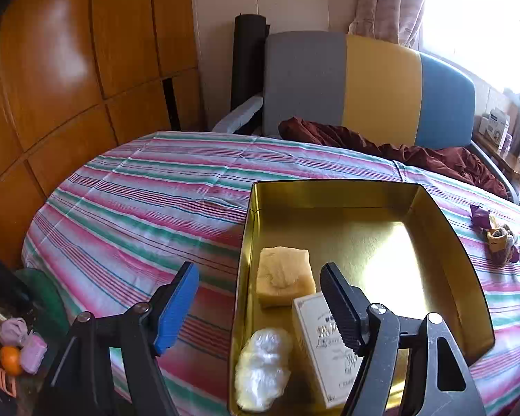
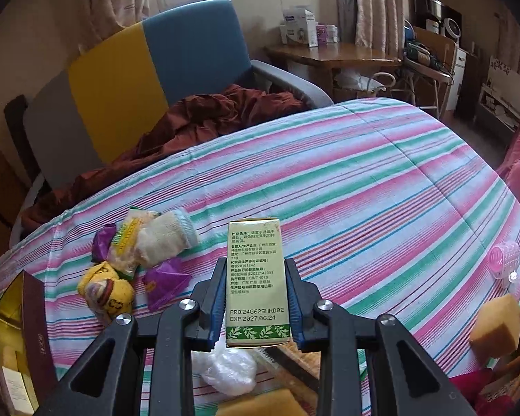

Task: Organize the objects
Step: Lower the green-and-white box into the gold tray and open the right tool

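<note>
A gold tin box (image 1: 443,215) lies open on the striped tablecloth. In it are a yellow sponge (image 1: 284,275), a white carton (image 1: 326,350) and a crumpled clear plastic bag (image 1: 263,364). My left gripper (image 1: 260,308) is open and empty, its jaws straddling the tin's left wall. My right gripper (image 2: 254,301) is shut on a green carton (image 2: 256,280) and holds it upright above the table. The tin's edge shows at the far left of the right wrist view (image 2: 7,312).
A heap of wrappers, a sock and a yellow toy (image 2: 138,256) lies left of the right gripper. A pink roller (image 2: 504,258) and a sponge (image 2: 495,327) lie at right. A plastic bag (image 2: 225,367) lies below the gripper. A tricolour chair (image 1: 364,86) stands behind.
</note>
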